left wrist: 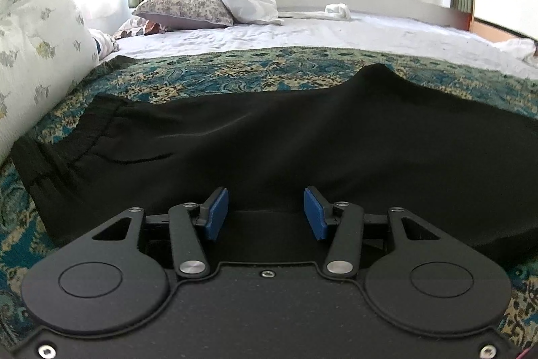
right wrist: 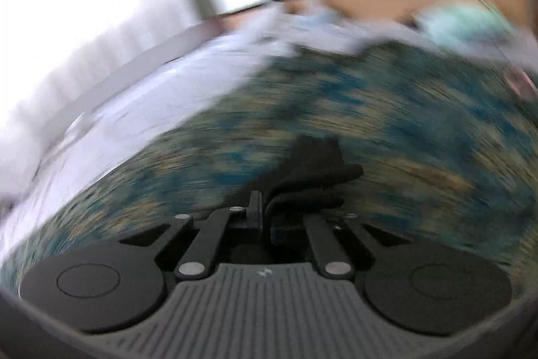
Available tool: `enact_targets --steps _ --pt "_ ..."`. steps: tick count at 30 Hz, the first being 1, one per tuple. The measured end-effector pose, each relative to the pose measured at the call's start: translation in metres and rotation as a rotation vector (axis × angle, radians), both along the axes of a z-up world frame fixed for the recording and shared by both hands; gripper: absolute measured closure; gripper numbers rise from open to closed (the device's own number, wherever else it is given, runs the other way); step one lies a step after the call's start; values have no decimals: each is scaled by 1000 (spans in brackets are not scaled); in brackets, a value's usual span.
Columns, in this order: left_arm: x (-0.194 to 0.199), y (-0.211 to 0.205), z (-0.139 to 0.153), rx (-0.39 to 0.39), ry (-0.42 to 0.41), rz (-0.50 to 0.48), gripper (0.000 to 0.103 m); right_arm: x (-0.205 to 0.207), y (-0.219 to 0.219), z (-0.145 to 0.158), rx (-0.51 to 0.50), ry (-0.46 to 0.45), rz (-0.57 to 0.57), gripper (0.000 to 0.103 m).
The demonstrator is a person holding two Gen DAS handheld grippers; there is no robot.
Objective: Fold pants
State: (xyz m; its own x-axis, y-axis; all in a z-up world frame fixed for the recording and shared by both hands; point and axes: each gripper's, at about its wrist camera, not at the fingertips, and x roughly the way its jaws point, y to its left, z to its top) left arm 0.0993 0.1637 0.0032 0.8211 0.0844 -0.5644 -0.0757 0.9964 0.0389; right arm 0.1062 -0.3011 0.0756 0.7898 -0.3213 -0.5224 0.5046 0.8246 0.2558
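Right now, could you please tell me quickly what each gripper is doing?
Left gripper: open, holding nothing, just over the black pants.
Right gripper: closed on a bunch of the black pants; that view is blurred.

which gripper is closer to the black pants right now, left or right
Right. The right gripper is shut on a bunched fold of the black pants, so it touches them. The left gripper is open, low over the cloth, with nothing between its blue pads.
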Motion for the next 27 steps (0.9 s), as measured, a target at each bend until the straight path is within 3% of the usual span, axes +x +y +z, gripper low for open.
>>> enact_targets --steps 4,7,10,14,18,19,21,22,24,27 --pt "-2 7 -1 -50 -9 0 55 51 145 10 -148 36 376 97" --pt "-2 5 -1 -40 -14 0 54 58 242 -10 -171 74 655 98" --pt "-2 3 -2 -34 -17 -2 53 47 300 -39 -163 133 812 98" --pt "-2 2 -3 -40 -24 -5 50 28 317 -56 -115 167 843 99" --pt "-1 0 2 -35 -12 -11 46 8 313 -49 -102 143 849 95" --pt "-1 1 9 -50 -5 -25 38 5 308 -48 -90 133 838 70" --pt "-6 2 21 -103 -35 -44 21 -2 293 -43 -72 106 809 54" --pt "-10 0 30 -148 -73 -70 12 -4 286 -43 -65 85 792 41" --pt "-9 -7 44 -209 -108 -138 10 -12 276 -41 -92 56 769 37" --pt "16 -26 57 -237 -91 -185 9 -13 289 -46 -244 94 793 37"
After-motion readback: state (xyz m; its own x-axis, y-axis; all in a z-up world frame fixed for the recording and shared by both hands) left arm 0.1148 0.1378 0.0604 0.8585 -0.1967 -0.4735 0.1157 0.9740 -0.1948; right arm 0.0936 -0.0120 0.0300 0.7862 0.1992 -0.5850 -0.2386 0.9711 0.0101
